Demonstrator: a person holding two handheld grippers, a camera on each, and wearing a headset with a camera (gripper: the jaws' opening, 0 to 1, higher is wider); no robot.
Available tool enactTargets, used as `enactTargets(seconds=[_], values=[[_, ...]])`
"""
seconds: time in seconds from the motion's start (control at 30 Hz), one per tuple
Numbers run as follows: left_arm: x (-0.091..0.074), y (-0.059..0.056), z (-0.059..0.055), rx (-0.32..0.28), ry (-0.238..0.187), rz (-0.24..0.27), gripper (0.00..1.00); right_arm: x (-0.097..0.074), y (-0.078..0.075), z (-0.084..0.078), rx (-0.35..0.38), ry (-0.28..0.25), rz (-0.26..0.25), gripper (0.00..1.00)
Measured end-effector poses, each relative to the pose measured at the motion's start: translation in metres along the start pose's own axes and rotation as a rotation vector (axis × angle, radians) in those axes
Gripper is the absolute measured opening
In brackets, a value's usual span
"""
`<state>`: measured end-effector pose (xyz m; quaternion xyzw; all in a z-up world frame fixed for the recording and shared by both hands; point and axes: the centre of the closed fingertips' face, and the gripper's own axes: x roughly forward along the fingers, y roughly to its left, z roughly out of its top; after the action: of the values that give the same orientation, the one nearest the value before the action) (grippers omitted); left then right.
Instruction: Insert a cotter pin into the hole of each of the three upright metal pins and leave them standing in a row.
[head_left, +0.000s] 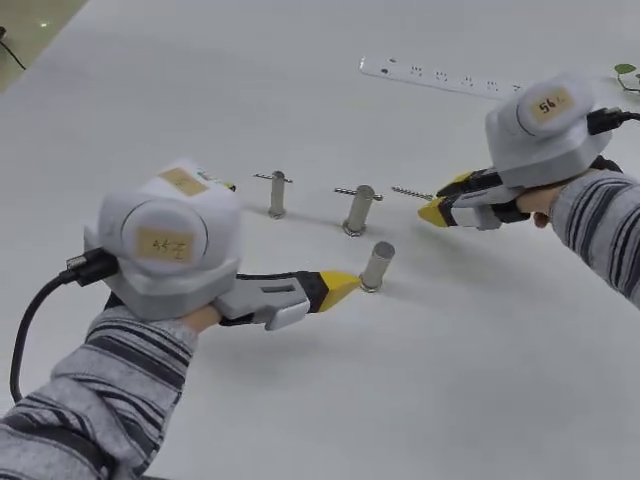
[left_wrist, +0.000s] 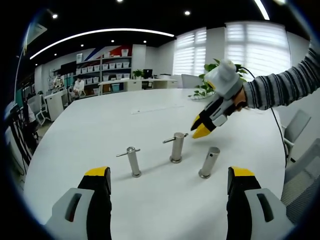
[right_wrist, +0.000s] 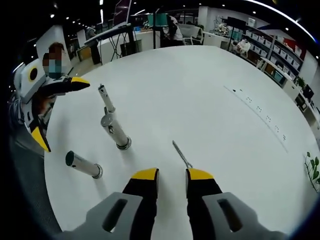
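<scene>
A wide white tabletop (head_left: 300, 400) spreads across the near scene, with a power strip (head_left: 440, 77) lying at its far right. Beyond is an open office with shelves (left_wrist: 107, 65) of bins on the far left wall. Blinded windows (left_wrist: 250, 45) stand at right with a leafy plant (left_wrist: 202, 90) below, and a curved light strip (left_wrist: 100, 34) crosses the dark ceiling.

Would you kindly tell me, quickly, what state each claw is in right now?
Left claw: open, holding nothing.
Right claw: closed on a cotter pin.

white table (head_left: 300, 400), power strip (head_left: 440, 77), potted plant (right_wrist: 313, 169)
</scene>
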<state>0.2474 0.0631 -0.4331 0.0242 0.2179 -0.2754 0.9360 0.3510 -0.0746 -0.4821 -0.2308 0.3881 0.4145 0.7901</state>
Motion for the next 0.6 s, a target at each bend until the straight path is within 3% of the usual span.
enactTargets(seconds=[0.2, 0.33, 0.37, 0.6], values=[[0.000, 0.001, 0.000, 0.001, -0.002, 0.000, 0.96, 0.007, -0.007, 0.001, 0.011, 0.001, 0.005, 0.14], [0.001, 0.001, -0.001, 0.001, 0.003, 0.000, 0.96, 0.017, -0.023, 0.005, 0.045, -0.001, 0.017, 0.14], [0.001, 0.002, -0.002, 0.001, 0.005, 0.001, 0.96, 0.016, -0.018, 0.002, 0.050, 0.000, 0.023, 0.13], [0.001, 0.001, -0.002, 0.002, 0.010, -0.004, 0.95, 0.019, -0.020, -0.001, 0.021, 0.043, 0.050, 0.07]])
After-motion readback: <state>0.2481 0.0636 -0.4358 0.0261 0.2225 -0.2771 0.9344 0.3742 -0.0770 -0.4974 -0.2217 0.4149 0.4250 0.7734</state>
